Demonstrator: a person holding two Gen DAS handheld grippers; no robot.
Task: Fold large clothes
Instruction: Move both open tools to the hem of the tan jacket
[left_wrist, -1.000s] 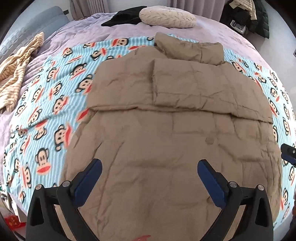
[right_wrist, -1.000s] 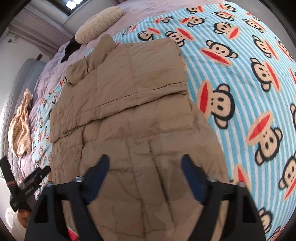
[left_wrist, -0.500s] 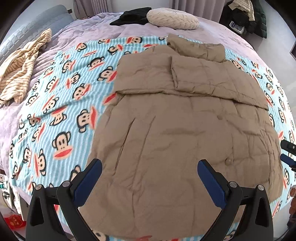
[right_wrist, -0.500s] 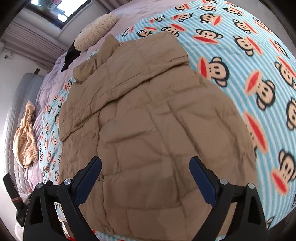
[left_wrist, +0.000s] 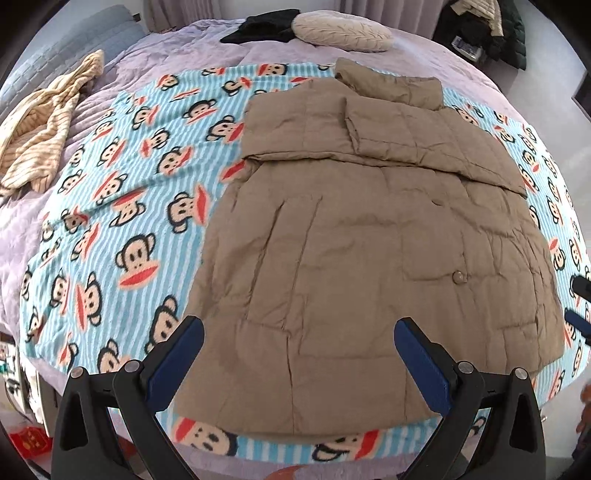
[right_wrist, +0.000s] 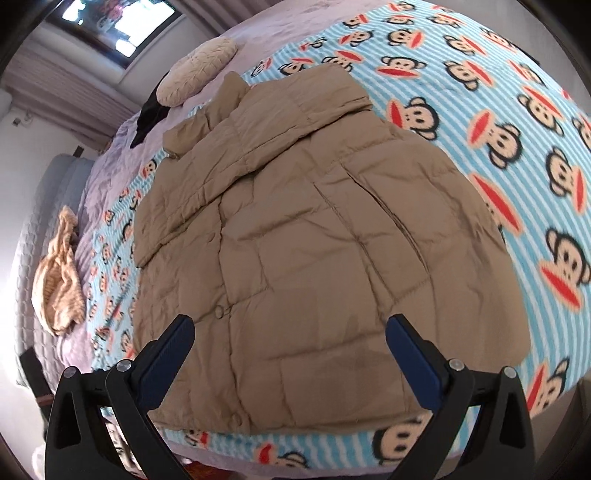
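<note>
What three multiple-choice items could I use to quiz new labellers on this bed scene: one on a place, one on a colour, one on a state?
1. Where does the cream pillow lie?
A. On the jacket
B. Beyond the jacket's collar, on the lilac cover
C. On the floor

2. What colour is the jacket?
A. Tan
B. Black
C. Red

3. How are the jacket's sleeves?
A. Spread out to both sides
B. Folded across the chest
C. Hanging off the bed

Key:
1 B: the pillow sits past the collar, off the monkey blanket, beside a black garment.
2 A: the quilted fabric is tan all over in both views.
3 B: two flat sleeve panels overlap across the upper part, with none sticking out at the sides.
</note>
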